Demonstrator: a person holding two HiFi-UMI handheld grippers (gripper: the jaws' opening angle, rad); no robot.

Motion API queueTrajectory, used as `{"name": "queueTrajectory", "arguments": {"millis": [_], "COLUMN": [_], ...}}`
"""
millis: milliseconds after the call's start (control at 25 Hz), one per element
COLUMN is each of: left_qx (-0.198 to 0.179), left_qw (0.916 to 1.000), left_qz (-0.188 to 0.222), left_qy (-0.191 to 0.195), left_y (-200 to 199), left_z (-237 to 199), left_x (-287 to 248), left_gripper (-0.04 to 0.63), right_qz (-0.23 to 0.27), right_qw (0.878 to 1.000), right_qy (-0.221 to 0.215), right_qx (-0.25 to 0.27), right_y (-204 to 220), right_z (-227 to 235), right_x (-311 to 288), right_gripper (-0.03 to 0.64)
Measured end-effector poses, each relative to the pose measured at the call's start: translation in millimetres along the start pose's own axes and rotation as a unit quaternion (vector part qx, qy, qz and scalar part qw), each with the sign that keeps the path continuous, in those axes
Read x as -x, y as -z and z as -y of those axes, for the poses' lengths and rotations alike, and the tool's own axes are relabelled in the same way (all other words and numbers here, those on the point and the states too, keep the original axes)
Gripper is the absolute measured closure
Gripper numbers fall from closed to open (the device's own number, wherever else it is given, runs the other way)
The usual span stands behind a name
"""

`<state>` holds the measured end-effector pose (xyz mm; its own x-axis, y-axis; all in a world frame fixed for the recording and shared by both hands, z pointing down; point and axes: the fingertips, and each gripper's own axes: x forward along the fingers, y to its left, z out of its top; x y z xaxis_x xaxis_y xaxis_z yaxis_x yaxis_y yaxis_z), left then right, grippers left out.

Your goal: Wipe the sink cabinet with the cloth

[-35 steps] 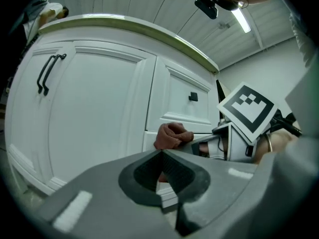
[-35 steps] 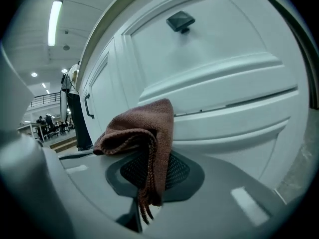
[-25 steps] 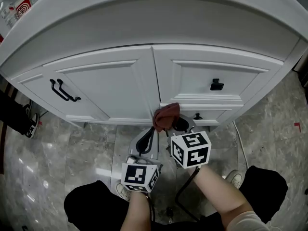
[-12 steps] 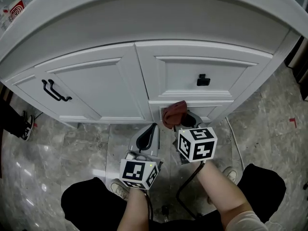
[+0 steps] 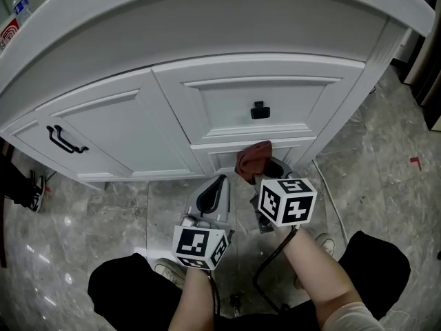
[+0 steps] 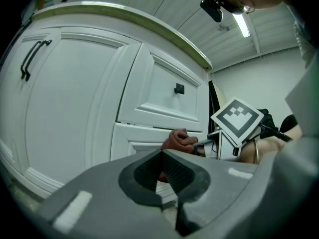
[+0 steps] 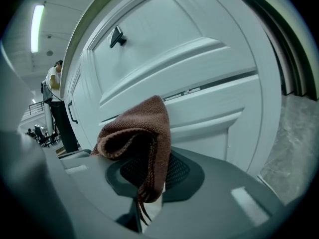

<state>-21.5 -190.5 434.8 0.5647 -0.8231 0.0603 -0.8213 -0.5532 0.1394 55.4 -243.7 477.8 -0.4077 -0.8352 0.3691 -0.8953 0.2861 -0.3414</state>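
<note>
Rightward along the sink cabinet (image 5: pixel 227 102), the right tongs (image 7: pixel 149 183) have carried the clamped cloth (image 7: pixel 137 138). Left tongs (image 6: pixel 162 171) idle, closed, empty. Wiping seems midway; next, press and sweep onward.

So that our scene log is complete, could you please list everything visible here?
sink cabinet: one, white, across the upper view
countertop: one, white, curved, on the cabinet
bar handles: two, black, left door
knob: one, black, upper drawer
cloth: one, reddish brown, at the lower drawer front
floor: grey marble
floor mark: one, red, right
bottle: one, clear, far top left
shoe: one, dark, left edge
left gripper: grey, shut, empty, below the cabinet
right gripper: grey, shut on the cloth
forearms: two, bare, bottom
legs: two, black trousers, bottom
</note>
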Motion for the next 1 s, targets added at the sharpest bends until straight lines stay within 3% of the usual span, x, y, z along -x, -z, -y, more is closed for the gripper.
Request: {"name": "queueTrajectory", "arguments": {"millis": [240,600,1000], "left_qx": [0.003,0.002,0.003], "left_qw": [0.9999,0.9992,0.9993], "left_qz": [0.001,-0.008,-0.017], "left_qy": [0.014,0.038,0.033], "left_y": [1,10,16], "left_z": [19,48,44], "left_x": [-13,-31,-26], "left_gripper": [0.595,0.595,0.595], "right_qz": [0.015,0.029,0.052], "right_qw": [1.000,0.996,0.990], "right_qy": [0.020,0.082,0.126], "right_qx": [-0.012,-0.024,-0.036], "right_y": [-12,-23,-28], "right_z": [23,83,106], "right_x": [21,54,77], "right_gripper": [0.537,0.538,0.538]}}
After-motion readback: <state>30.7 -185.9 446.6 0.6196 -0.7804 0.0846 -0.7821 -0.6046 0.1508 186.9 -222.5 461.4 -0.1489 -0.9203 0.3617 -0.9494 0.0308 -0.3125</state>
